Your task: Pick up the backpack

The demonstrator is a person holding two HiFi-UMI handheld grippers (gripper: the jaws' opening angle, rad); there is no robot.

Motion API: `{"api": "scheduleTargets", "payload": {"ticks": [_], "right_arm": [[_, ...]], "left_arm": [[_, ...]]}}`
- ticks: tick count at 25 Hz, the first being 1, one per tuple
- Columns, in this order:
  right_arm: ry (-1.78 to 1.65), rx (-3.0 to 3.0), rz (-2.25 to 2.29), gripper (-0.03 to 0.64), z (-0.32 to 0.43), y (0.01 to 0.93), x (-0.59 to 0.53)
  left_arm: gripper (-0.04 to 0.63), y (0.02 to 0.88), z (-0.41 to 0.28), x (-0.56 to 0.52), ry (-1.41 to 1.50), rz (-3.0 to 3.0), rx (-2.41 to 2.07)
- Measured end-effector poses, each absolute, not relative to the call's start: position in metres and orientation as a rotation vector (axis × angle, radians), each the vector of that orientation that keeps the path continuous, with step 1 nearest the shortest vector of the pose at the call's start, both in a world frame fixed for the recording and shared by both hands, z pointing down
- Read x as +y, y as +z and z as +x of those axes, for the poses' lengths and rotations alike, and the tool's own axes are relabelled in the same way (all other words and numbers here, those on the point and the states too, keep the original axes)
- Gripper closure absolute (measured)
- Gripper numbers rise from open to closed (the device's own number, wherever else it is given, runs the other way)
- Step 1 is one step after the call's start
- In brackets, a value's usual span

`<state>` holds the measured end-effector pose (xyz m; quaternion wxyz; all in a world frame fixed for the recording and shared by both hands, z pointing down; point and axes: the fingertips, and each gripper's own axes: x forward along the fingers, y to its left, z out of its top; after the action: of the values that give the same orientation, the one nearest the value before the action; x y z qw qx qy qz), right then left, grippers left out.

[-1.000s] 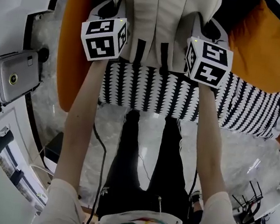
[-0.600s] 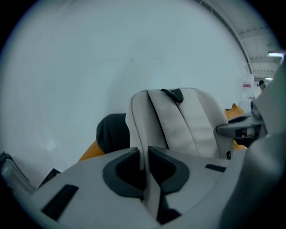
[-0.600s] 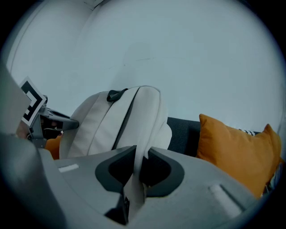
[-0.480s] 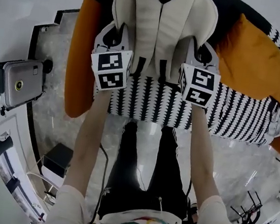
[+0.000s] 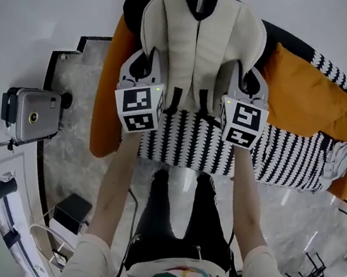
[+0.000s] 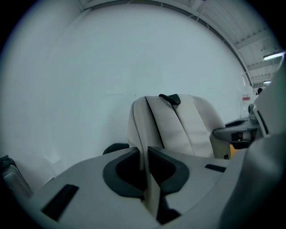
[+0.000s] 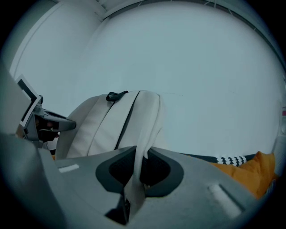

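Observation:
A cream backpack (image 5: 199, 43) with dark trim hangs upright in front of me, above the sofa. Its top handle (image 6: 170, 99) shows in both gripper views. My left gripper (image 5: 149, 65) is shut on the backpack's left shoulder strap (image 6: 149, 192), which runs pinched between the dark pads (image 6: 119, 172). My right gripper (image 5: 241, 77) is shut on the right shoulder strap (image 7: 144, 147); its jaws have just been closing further on that strap. Both grippers sit level with each other at the backpack's sides, and the marker cubes (image 5: 138, 107) face me.
Below the backpack is a sofa with a black-and-white patterned cover (image 5: 285, 157) and orange cushions (image 5: 305, 98) at both ends. A camera on a tripod (image 5: 31, 115) stands at the left. My legs (image 5: 175, 223) stand on marble floor. A plain white wall is behind.
Both grippers have risen together with the straps held. The backpack has come up off the sofa, and its whole upper part is now in the head view.

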<state>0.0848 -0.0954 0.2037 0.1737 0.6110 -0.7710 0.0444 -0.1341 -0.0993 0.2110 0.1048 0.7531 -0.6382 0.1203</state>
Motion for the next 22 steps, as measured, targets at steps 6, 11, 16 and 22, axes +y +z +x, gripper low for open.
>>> {"api": "scheduleTargets", "payload": {"ticks": [6, 11, 16, 22], "right_arm": [[0.04, -2.234, 1.833, 0.569, 0.096, 0.105, -0.091], [-0.108, -2.262, 1.91, 0.569, 0.097, 0.004, -0.073], [-0.274, -2.285, 1.967, 0.571, 0.1, -0.098, -0.056], [-0.453, -2.309, 2.014, 0.57, 0.105, -0.202, -0.031]], "left_arm": [[0.552, 0.095, -0.123, -0.1, 0.25, 2.359, -1.923], [0.552, -0.005, -0.12, -0.082, 0.146, 2.429, -1.966], [0.552, -0.103, -0.117, -0.069, 0.006, 2.505, -2.008], [0.552, -0.204, -0.111, -0.046, -0.142, 2.574, -2.066]]}}
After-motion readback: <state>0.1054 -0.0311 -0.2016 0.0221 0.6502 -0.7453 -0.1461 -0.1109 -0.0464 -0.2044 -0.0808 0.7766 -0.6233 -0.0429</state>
